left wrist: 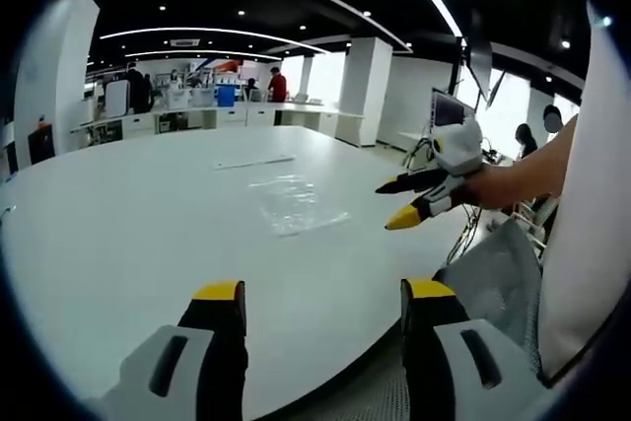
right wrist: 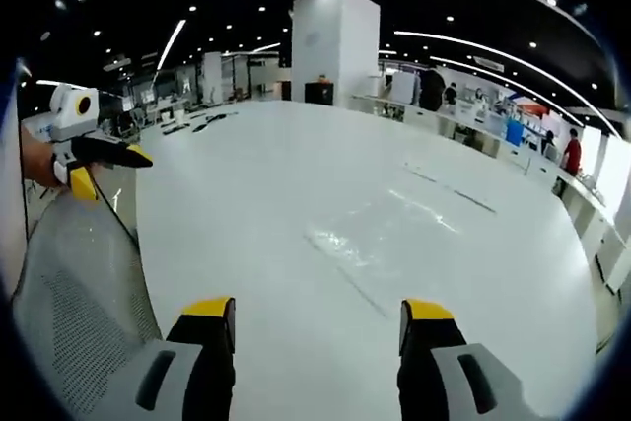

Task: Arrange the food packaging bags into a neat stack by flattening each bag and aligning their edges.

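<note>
1. The left claw (left wrist: 320, 305) hangs over the near edge of the white desk (left wrist: 128, 224) with its yellow-tipped jaws wide apart and nothing between them. I judge it is waiting clear of the work so that the surface stays in sight.
2. The clear food packaging bags (left wrist: 294, 206) lie flat near the middle of the desk, well apart from both claws. In the right gripper view they (right wrist: 380, 234) show as faint glossy sheets. How many there are, and whether their edges match, I cannot tell.
3. A long thin strip (left wrist: 252, 161) lies farther back on the desk.
4. The right claw (left wrist: 406, 199), held in a hand (left wrist: 490, 182), points toward the bags with its jaws apart and empty, likely lining up a reach. A grey mesh chair (right wrist: 74, 283) sits below it.
</note>
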Demonstrator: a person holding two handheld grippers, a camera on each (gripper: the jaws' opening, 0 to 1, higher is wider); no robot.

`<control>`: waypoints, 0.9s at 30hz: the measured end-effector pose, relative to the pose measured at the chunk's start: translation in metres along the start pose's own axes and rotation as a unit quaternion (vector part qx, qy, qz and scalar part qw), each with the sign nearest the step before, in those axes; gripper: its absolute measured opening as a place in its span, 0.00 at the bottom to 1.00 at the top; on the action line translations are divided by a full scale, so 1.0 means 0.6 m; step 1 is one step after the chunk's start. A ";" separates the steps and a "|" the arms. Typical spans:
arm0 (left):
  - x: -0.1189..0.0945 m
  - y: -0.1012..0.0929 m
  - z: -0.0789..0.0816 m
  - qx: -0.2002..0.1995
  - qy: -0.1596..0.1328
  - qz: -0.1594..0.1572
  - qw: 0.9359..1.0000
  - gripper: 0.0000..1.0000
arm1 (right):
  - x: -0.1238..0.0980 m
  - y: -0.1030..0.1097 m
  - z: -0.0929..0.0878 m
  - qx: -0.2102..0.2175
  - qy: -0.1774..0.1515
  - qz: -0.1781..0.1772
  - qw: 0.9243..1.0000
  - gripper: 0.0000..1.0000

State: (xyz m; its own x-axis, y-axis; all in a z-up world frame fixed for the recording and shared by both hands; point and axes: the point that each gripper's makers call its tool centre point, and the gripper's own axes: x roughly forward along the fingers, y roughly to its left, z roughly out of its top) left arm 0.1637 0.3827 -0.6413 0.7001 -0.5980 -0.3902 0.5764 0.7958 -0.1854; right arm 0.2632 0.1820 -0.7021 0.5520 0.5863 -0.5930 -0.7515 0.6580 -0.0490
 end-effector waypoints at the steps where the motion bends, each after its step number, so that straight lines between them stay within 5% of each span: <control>1: 0.000 0.001 0.000 0.000 -0.001 0.000 1.000 0.62 | 0.005 -0.004 -0.002 -0.013 0.005 0.000 1.000 0.64; 7: 0.000 0.004 0.001 -0.003 -0.001 0.005 1.000 0.61 | 0.027 -0.023 -0.007 -0.048 0.024 0.003 0.999 0.55; 27: 0.002 0.014 -0.006 -0.009 0.006 0.012 1.000 0.61 | 0.077 -0.079 -0.042 -0.196 0.102 0.027 0.975 0.20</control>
State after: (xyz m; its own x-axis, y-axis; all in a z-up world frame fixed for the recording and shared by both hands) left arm 0.1677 0.3892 -0.6466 0.7092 -0.5771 -0.4050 0.5512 0.8120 -0.1918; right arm 0.3148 0.1658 -0.7474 0.4537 0.4828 -0.7491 -0.8803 0.3733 -0.2927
